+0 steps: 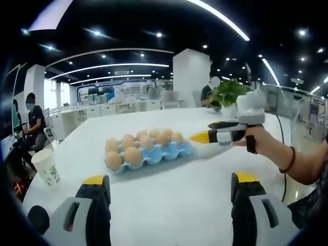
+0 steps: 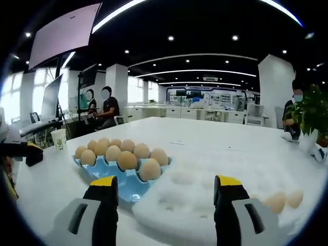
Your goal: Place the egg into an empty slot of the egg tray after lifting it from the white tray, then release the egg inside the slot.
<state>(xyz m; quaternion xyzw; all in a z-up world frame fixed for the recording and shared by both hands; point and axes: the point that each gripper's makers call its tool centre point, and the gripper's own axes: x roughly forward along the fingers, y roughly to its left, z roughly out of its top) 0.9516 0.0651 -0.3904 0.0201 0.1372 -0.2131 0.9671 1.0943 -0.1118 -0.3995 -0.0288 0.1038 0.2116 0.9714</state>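
Looks like mid-job to me. The blue egg tray (image 2: 128, 182) already has most slots filled with brown eggs, and a few slots nearest the white tray (image 2: 205, 205) look free. Two eggs (image 2: 284, 200) sit at the white tray's far right edge, so at least those are left. Right gripper (image 2: 166, 197) is spread wide with nothing in it, hanging over both trays. Left gripper (image 1: 169, 192) is spread and empty too, further back.

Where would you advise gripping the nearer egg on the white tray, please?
Grip the nearer egg across its narrow middle, coming down from above: it lies on its side in the white tray, another egg close beside it, so side approaches look crowded.
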